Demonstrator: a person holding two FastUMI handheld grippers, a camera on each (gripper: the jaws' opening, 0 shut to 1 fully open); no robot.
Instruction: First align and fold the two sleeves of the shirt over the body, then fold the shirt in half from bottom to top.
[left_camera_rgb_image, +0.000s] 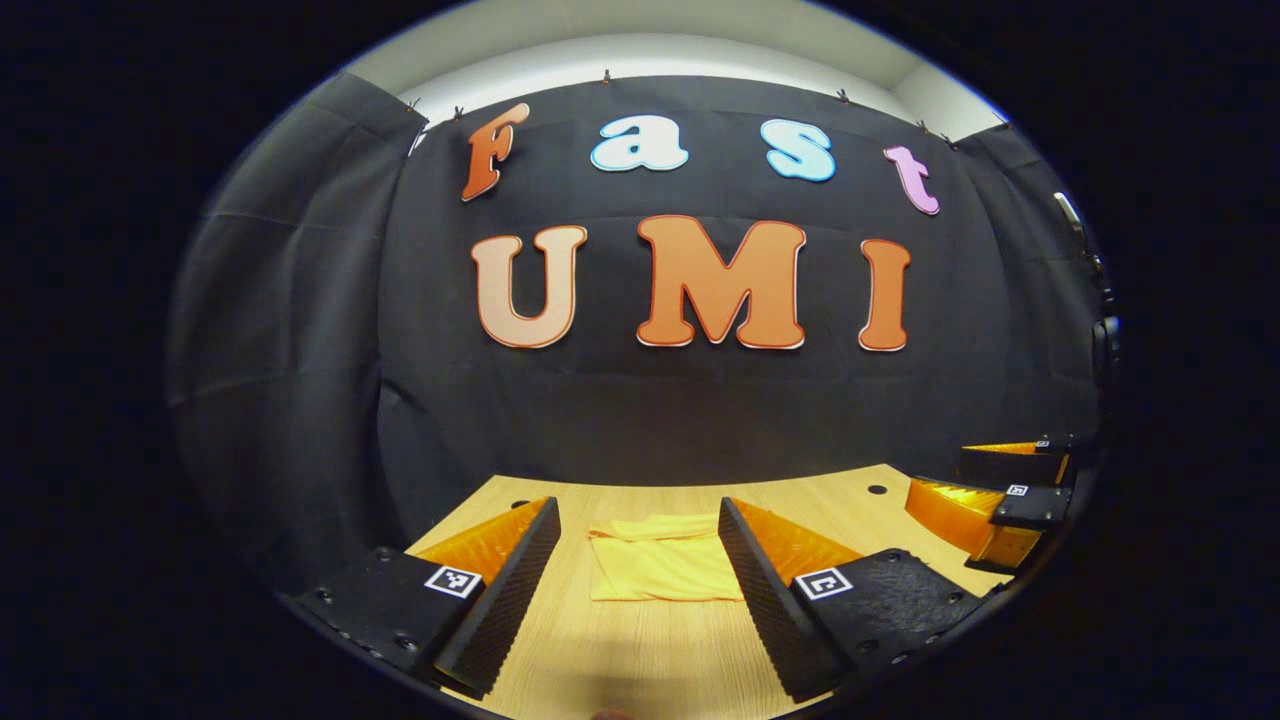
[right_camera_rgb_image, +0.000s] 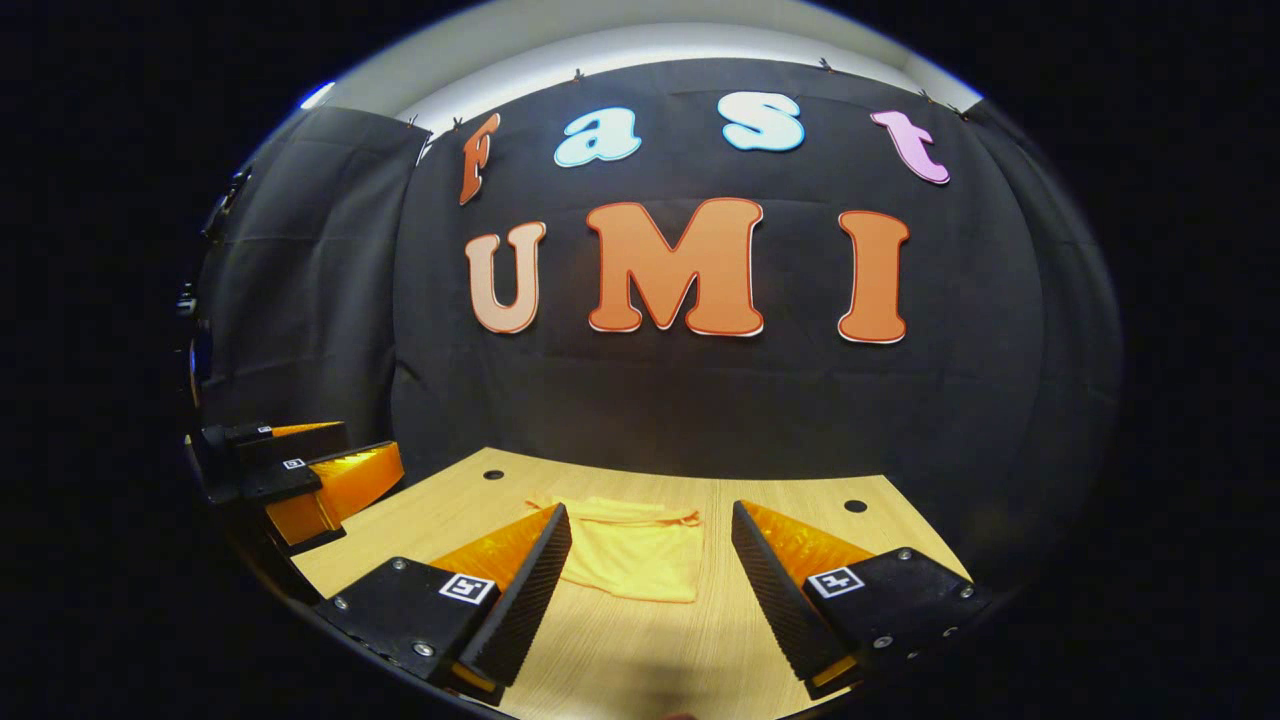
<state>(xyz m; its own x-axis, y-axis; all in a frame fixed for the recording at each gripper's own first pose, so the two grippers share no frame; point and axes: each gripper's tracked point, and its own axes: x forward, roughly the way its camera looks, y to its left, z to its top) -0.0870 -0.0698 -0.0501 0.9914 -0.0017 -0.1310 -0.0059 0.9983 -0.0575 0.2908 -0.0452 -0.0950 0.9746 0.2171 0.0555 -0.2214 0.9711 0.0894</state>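
Both hand-held grippers (left_camera_rgb_image: 637, 590) (right_camera_rgb_image: 650, 590) wide open, empty; folded shirt (left_camera_rgb_image: 662, 560) ahead on table (left_camera_rgb_image: 650, 650).

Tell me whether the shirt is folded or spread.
Folded: the shirt lies as a compact layered rectangle on the table, no sleeves sticking out.

In the left gripper view, the left tongs (left_camera_rgb_image: 637, 590) hide both side edges of the folded shirt (left_camera_rgb_image: 660, 565). The tabletop (left_camera_rgb_image: 650, 650) is cut off below. The other tongs (left_camera_rgb_image: 1010, 490) are partly cropped.
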